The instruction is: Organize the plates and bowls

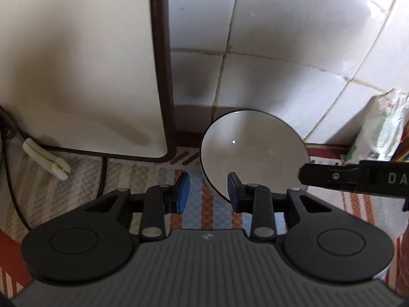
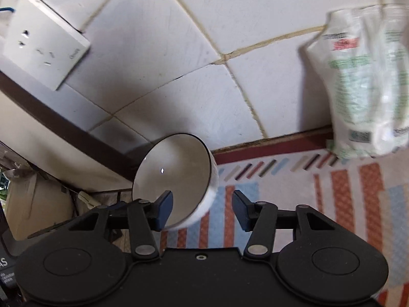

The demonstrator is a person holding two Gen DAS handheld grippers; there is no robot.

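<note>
1. The bowl (image 1: 255, 148), white with a dark rim, is tipped with its opening toward the cameras. It sits over a striped cloth (image 1: 214, 212), near the tiled wall (image 1: 281, 76) and just right of a white appliance (image 1: 76, 64).
2. The left gripper (image 1: 208, 189) points down and away. Its right finger is inside the bowl and its left finger outside the wall. A sliver of cloth shows between pad and wall, so a clamp cannot be confirmed.
3. The right gripper (image 2: 203, 204) comes in from the right, angled downward. It straddles the bowl's right wall, with its outer finger clearly apart from the wall and its jaws parted.
4. A printed bag (image 2: 368, 81) stands far right.
</note>
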